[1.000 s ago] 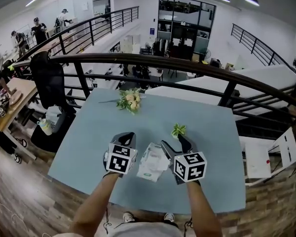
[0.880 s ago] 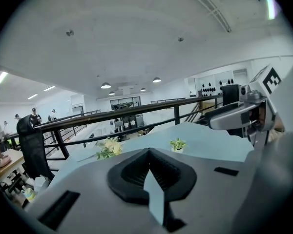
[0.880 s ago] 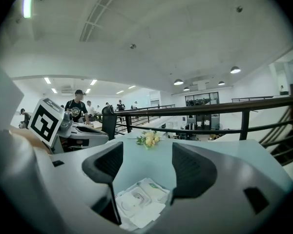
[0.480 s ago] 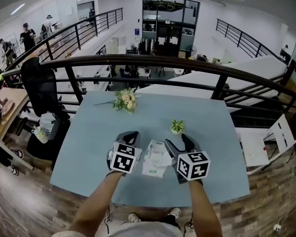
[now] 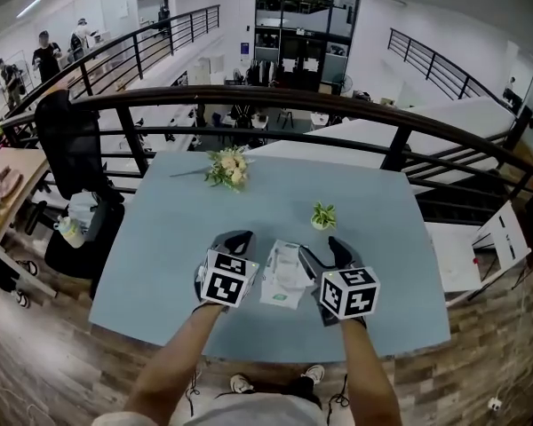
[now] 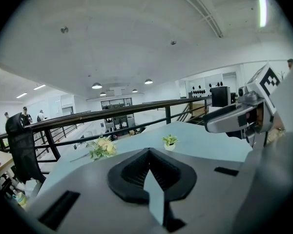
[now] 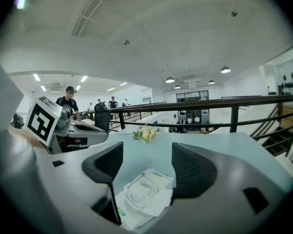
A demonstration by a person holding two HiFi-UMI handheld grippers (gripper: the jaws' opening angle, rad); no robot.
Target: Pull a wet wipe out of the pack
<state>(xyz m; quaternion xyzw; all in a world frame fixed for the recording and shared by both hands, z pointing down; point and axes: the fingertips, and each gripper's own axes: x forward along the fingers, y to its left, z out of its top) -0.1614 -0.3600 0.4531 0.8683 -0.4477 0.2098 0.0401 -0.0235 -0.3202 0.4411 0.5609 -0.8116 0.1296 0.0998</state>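
Left gripper (image 6: 147, 155): jaws pressed together, empty, just beside pack.
Right gripper (image 7: 146, 165): jaws wide apart, empty, above pack.
White soft plastic wet-wipe pack (image 7: 144, 196): lay flat on pale blue table (image 5: 160, 238) between grippers; flap looked shut.
Step advice: probably pin pack with left, lift flap, pinch one wipe, pull straight.
Small green potted plant (image 5: 323, 215): farther, apart.
Yellow flower bunch (image 5: 228, 167): farthest.
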